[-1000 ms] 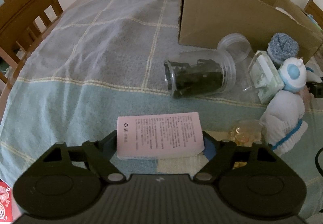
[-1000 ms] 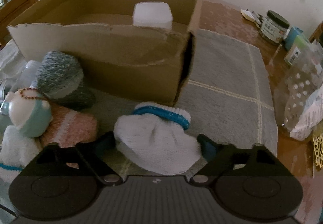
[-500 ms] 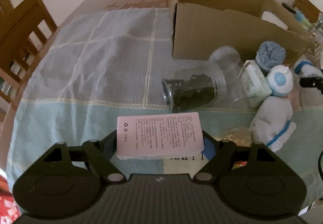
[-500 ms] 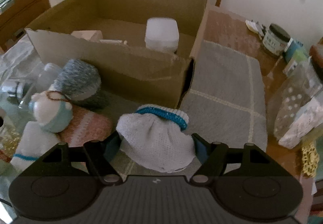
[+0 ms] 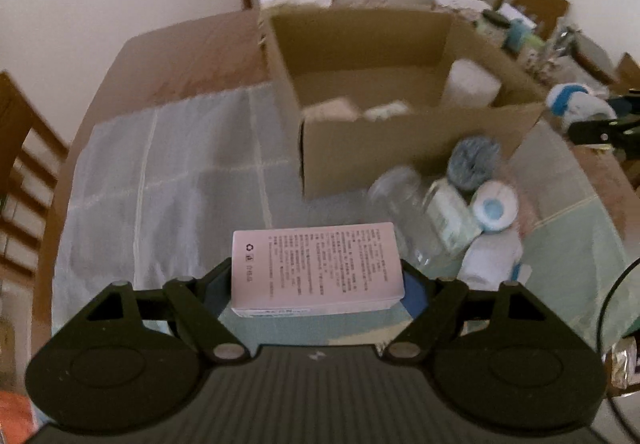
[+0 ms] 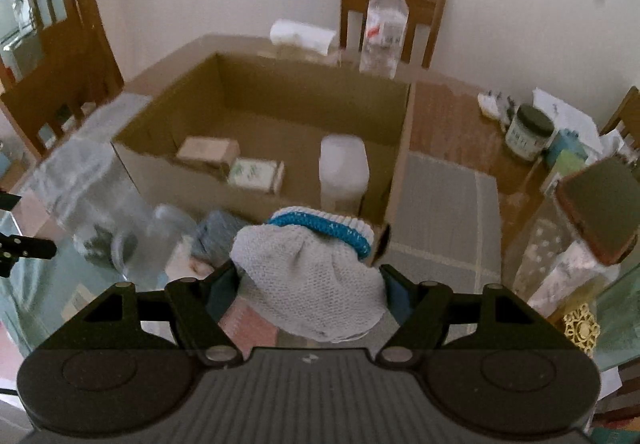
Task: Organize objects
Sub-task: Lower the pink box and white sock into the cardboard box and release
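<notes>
Left gripper point(image 5: 318, 276) is clamping a pink box point(image 5: 316, 266) by its short ends, printed face up, both fingers pressing on it; the box is hanging clear above the cloth point(image 5: 168, 179). Ahead of this gripper and slightly right, a carton point(image 5: 400, 139) is standing open. Between the gripper and the carton, to the right, a clear jar point(image 5: 400, 199), a grey sock roll point(image 5: 474, 159), a small packet point(image 5: 452, 219) and a round white-and-blue toy point(image 5: 494, 205) are lying close together.

Right gripper point(image 6: 308, 284) is gripping a white sock point(image 6: 310, 280) with a blue cuff, bunched between both fingers and held up off the table. Straight ahead of it the carton point(image 6: 396, 147) is showing its inside: two small boxes point(image 6: 232, 161) toward the left, a white tub point(image 6: 344, 167) toward the right. A bottle point(image 6: 384, 31) is standing beyond the carton's far wall. Well off to the right, a dark-lidded jar point(image 6: 528, 131) is sitting on bare wood.
</notes>
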